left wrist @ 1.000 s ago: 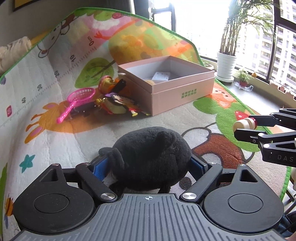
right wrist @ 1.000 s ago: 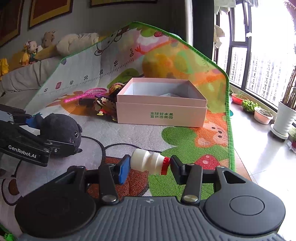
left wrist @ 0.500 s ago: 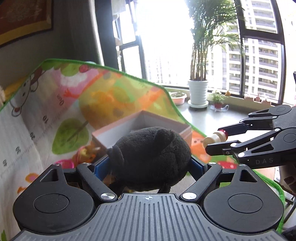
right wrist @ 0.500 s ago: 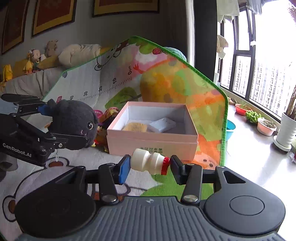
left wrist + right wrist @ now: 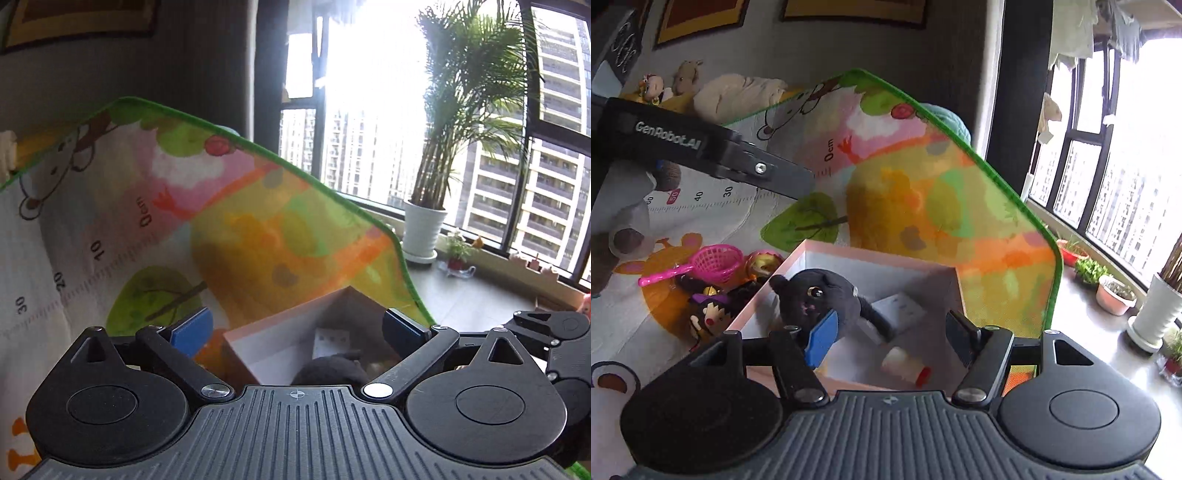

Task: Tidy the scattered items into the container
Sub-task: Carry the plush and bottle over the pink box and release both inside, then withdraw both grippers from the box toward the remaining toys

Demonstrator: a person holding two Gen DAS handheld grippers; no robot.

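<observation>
Both the left gripper (image 5: 297, 330) and right gripper (image 5: 890, 334) had just opened, empty; plush (image 5: 820, 299) and bottle (image 5: 905, 365) dropped into the box (image 5: 764, 295), leaving 2 fewer strays.

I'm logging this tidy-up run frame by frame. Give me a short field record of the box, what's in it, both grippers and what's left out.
container: pink box, open, on the play mat
in box: black plush, white bottle, white card
left gripper: open, jaws just opened, nothing between them
right gripper: open, jaws just opened, bottle dropped below
still out: pink net scoop, dolls left of the box
</observation>
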